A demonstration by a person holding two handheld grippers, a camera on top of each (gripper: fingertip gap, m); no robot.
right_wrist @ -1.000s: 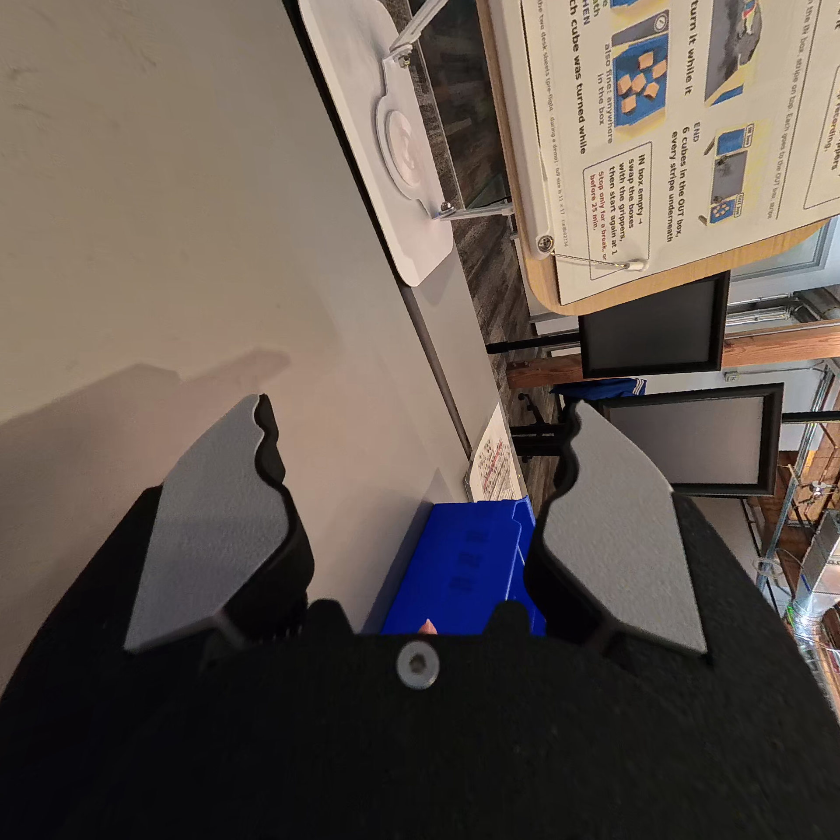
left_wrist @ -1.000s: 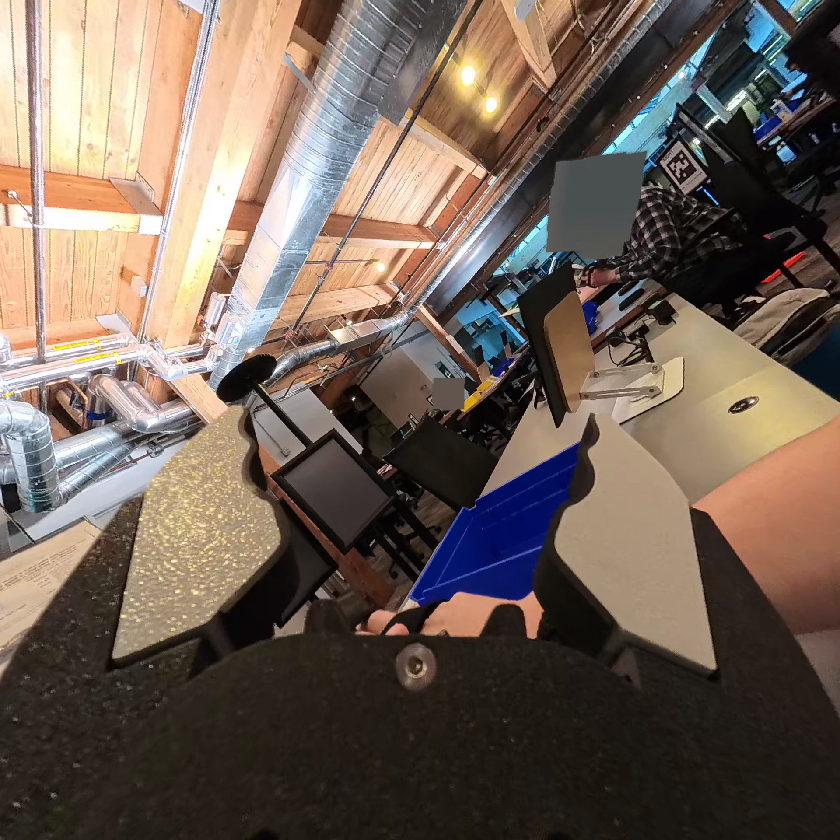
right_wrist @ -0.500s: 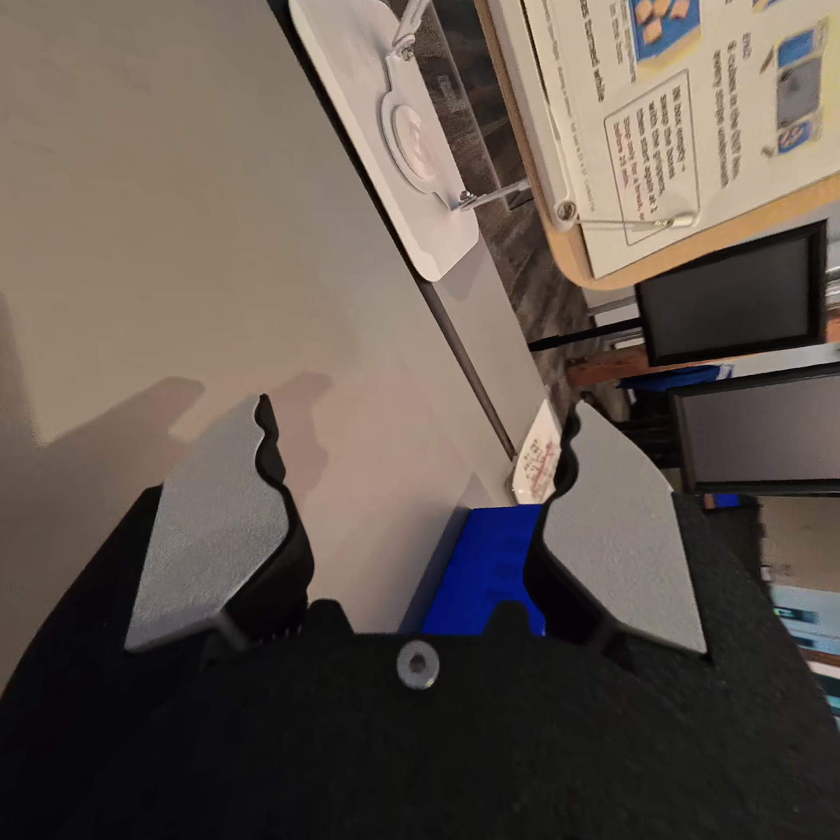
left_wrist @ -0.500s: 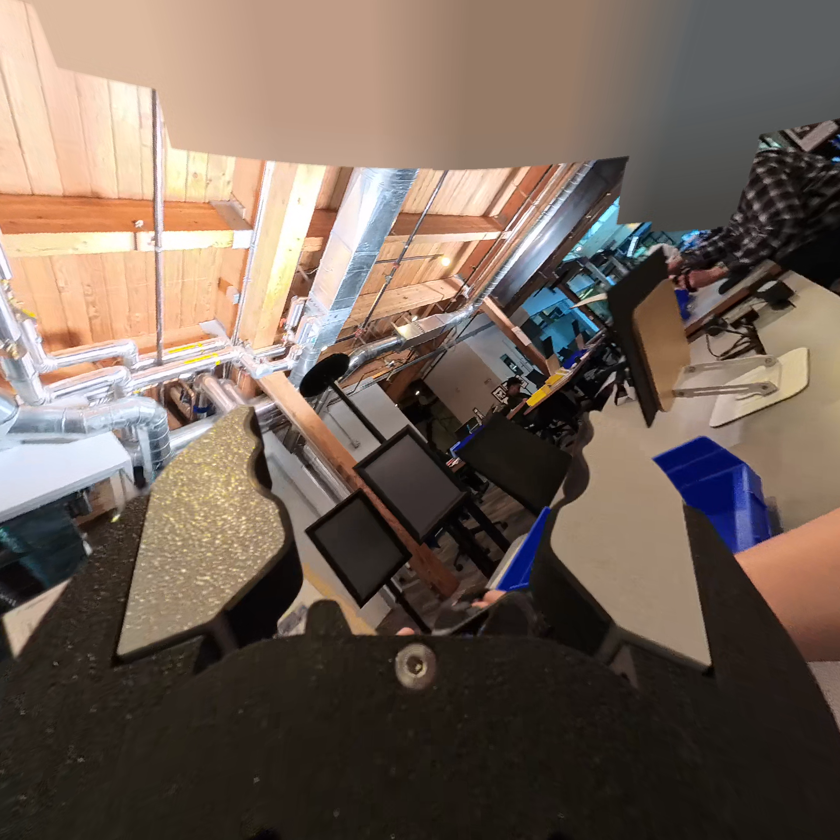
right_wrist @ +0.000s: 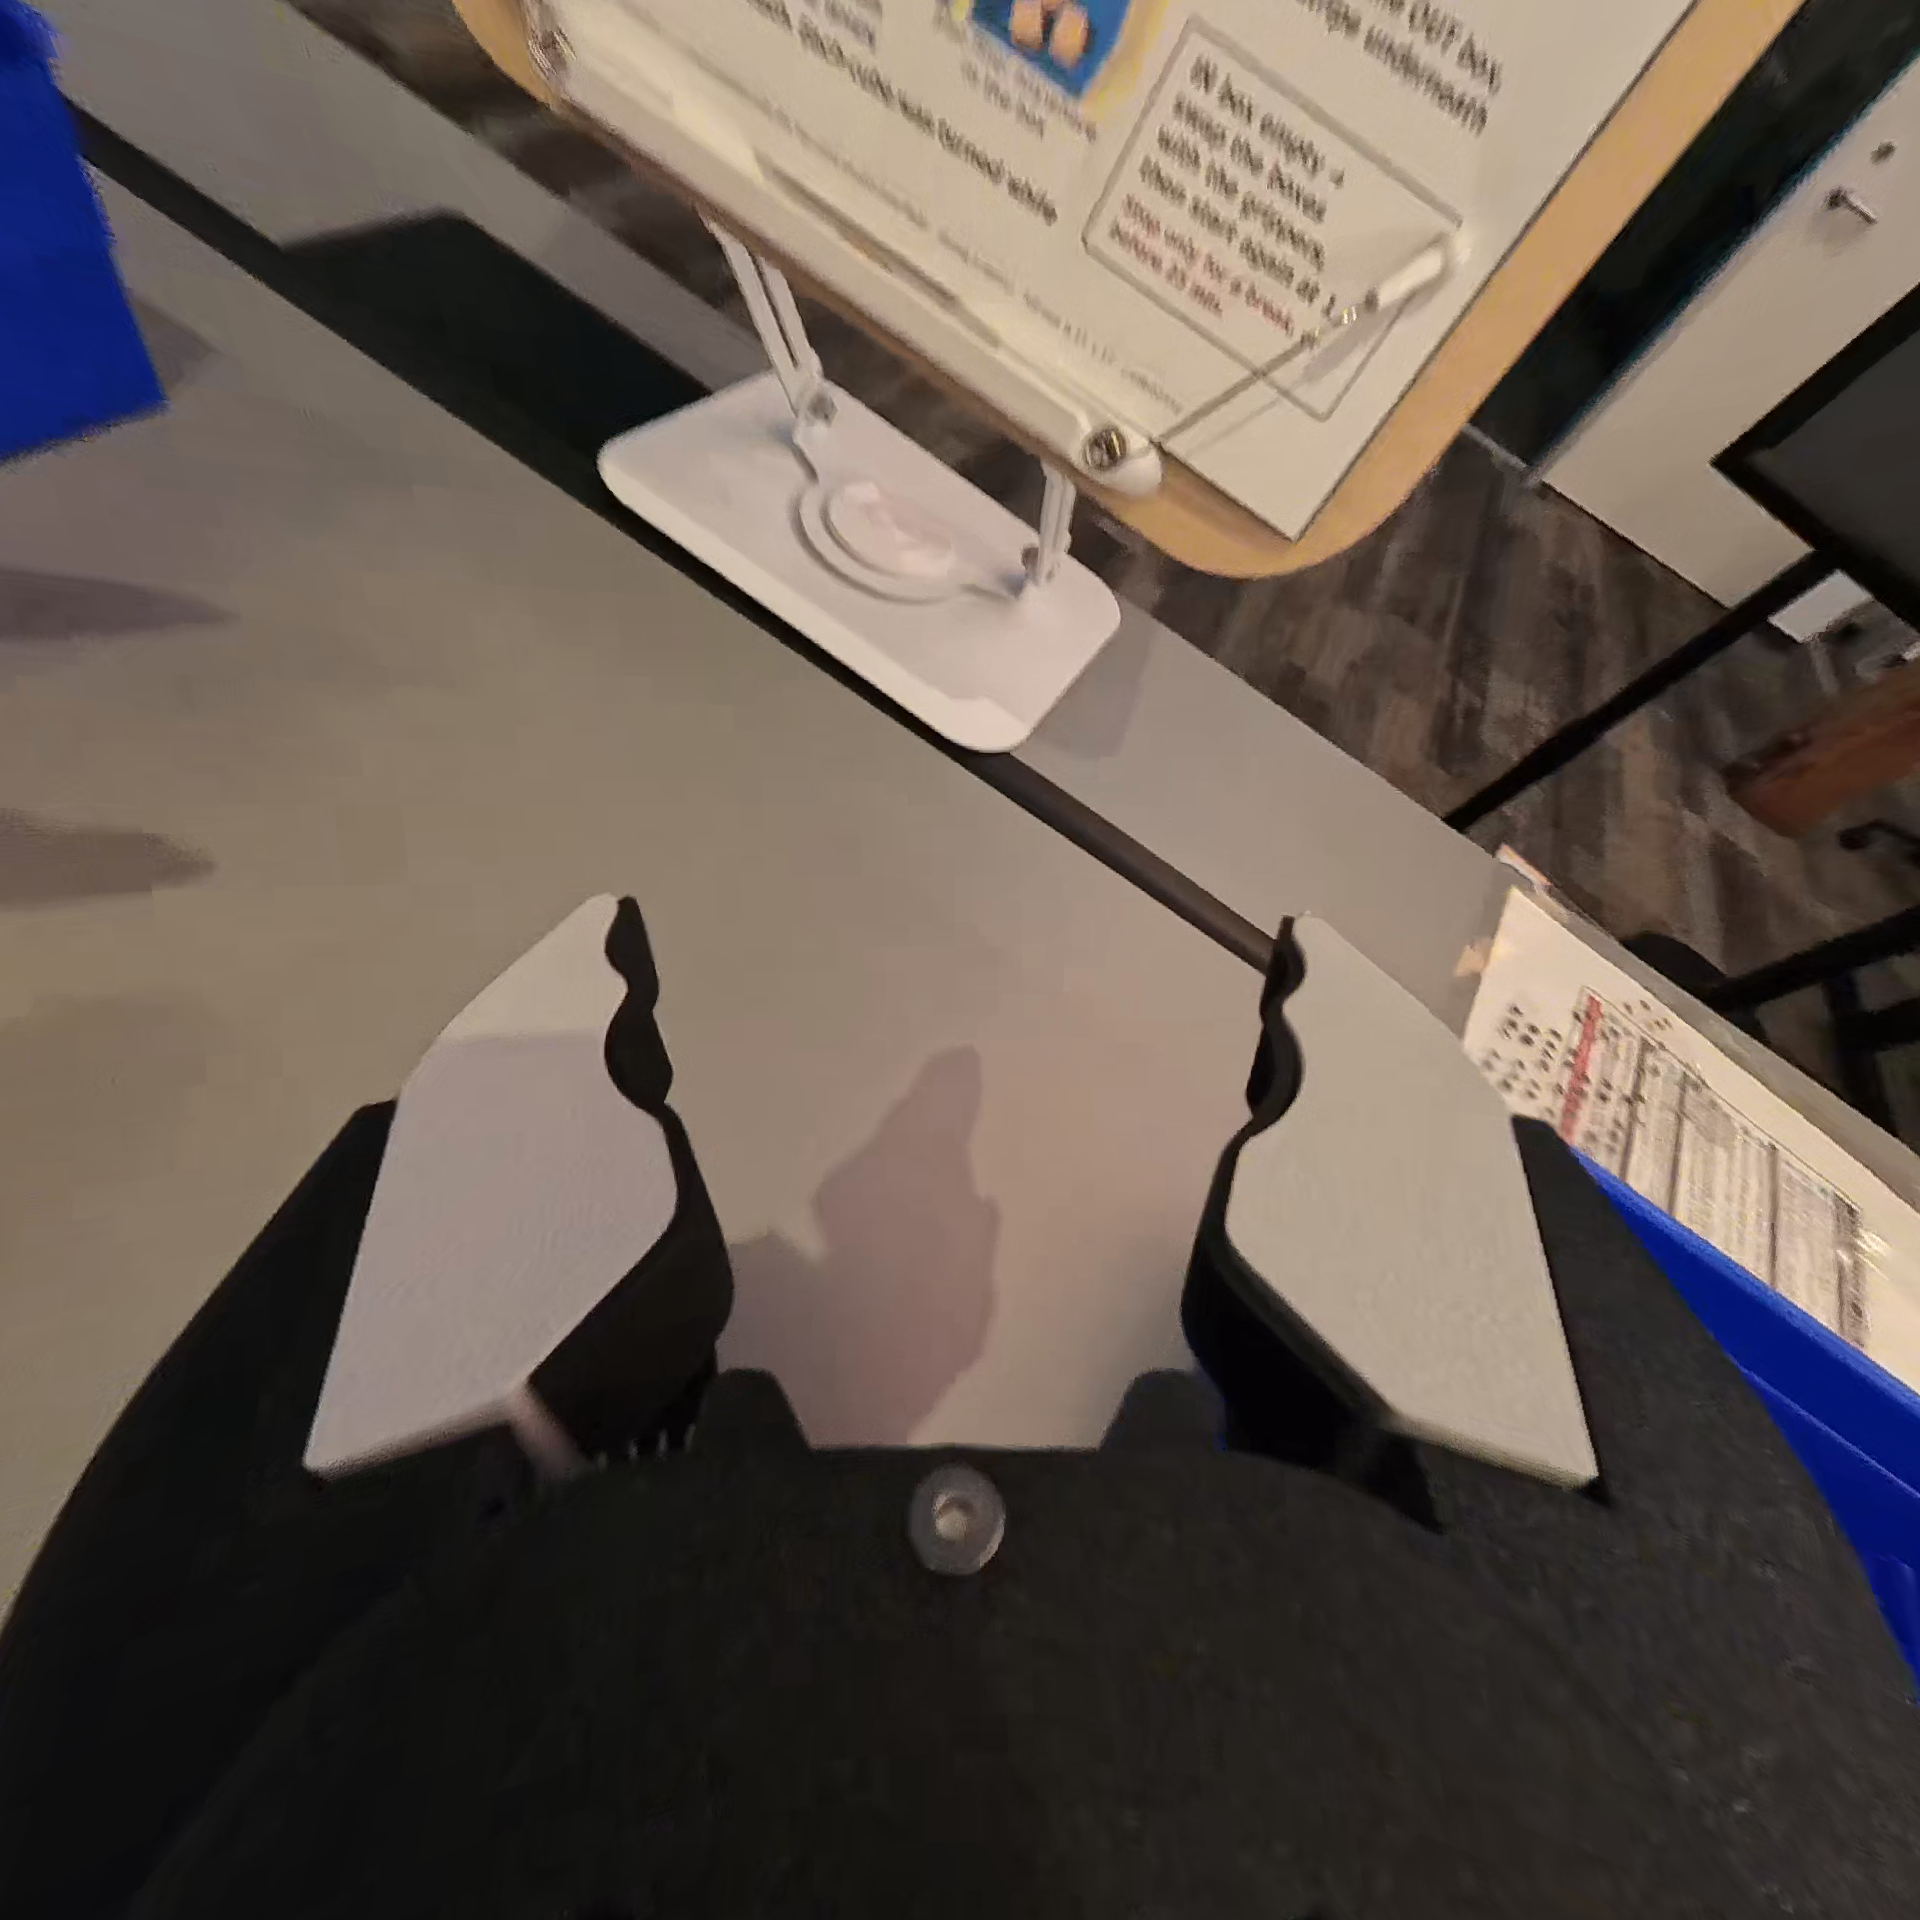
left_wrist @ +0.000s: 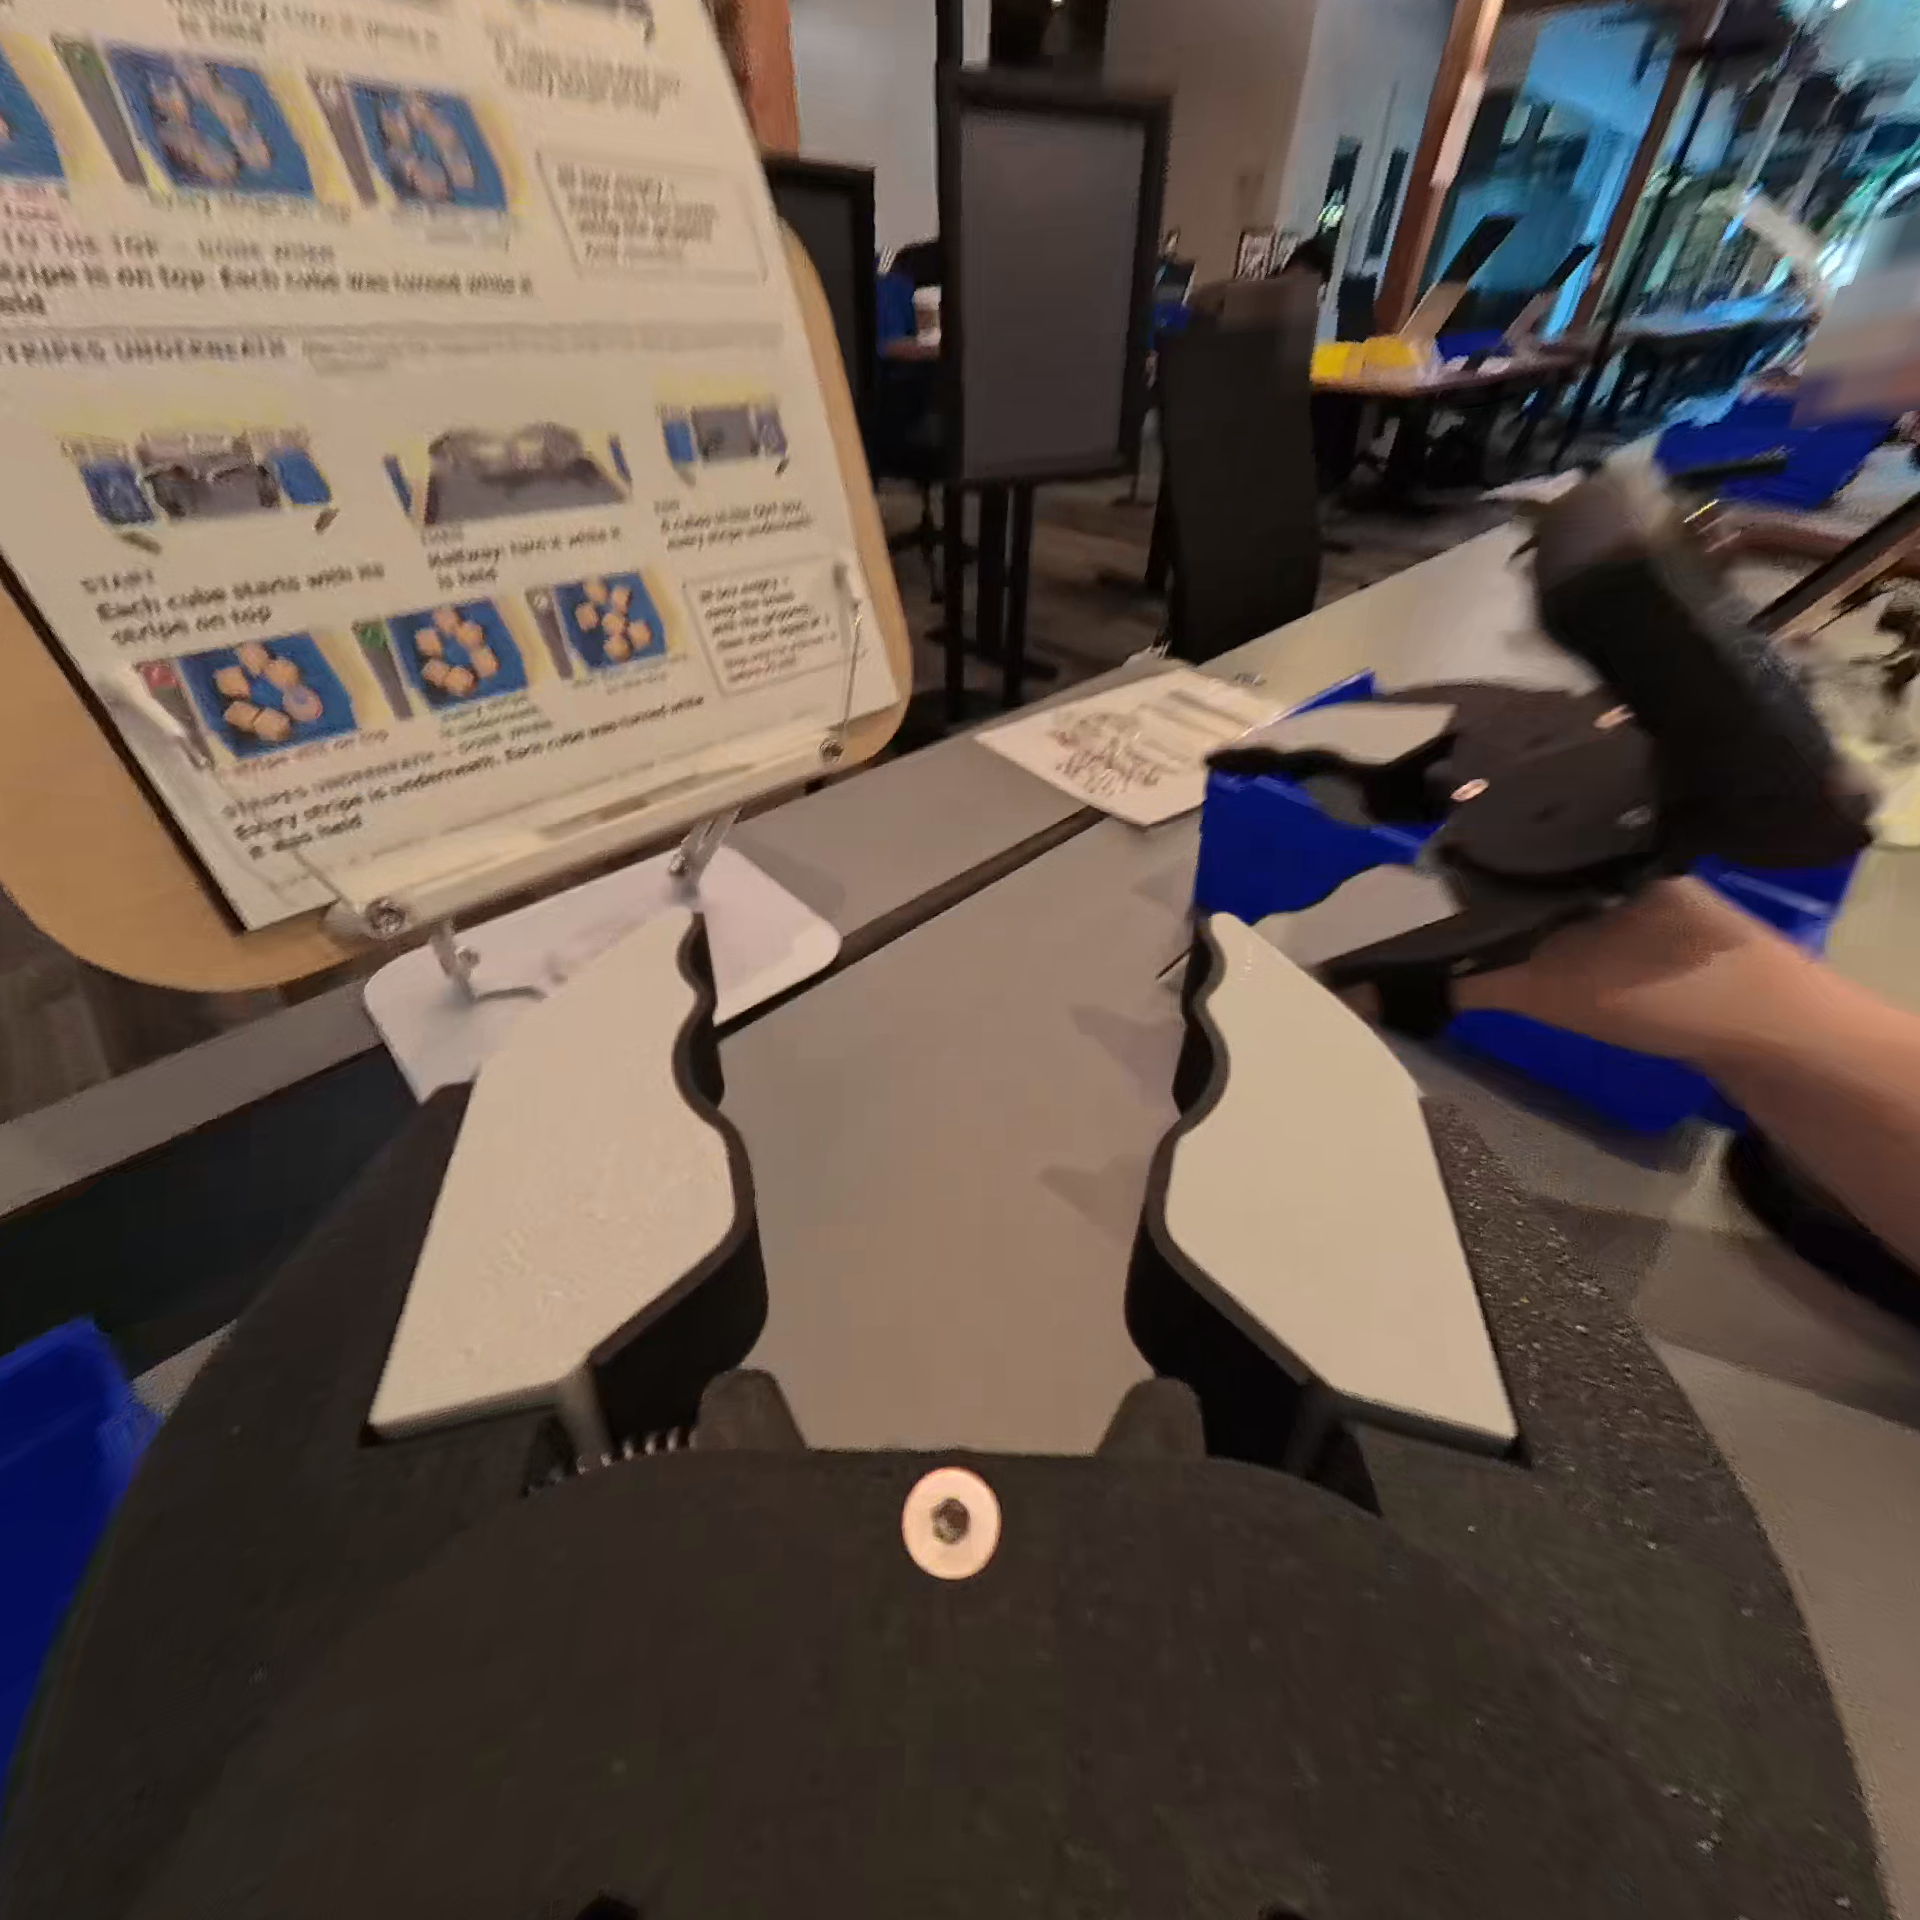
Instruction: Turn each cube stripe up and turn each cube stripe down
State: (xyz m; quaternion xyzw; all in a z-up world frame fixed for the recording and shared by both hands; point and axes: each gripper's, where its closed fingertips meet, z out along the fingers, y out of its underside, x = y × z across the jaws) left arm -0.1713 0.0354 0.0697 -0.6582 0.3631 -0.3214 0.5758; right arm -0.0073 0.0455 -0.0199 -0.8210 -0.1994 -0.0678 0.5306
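Note:
No cube shows in either view. My left gripper is open and empty above the grey table. My right gripper is open and empty over the grey table. The right gripper also shows in the left wrist view, blurred, held by a hand above a blue box at the right. That box's rim shows in the right wrist view at the right edge. Another blue box is at the lower left, and it shows in the right wrist view at the upper left.
A tilted instruction board on a white stand base stands at the table's far edge; it shows in the right wrist view too. A printed sheet lies by the right box. Black display stands are beyond the table.
Both grippers have swung from tilted, sideways views to level over the table. The left view turned from the ceiling down to the board and table. Both stayed open.

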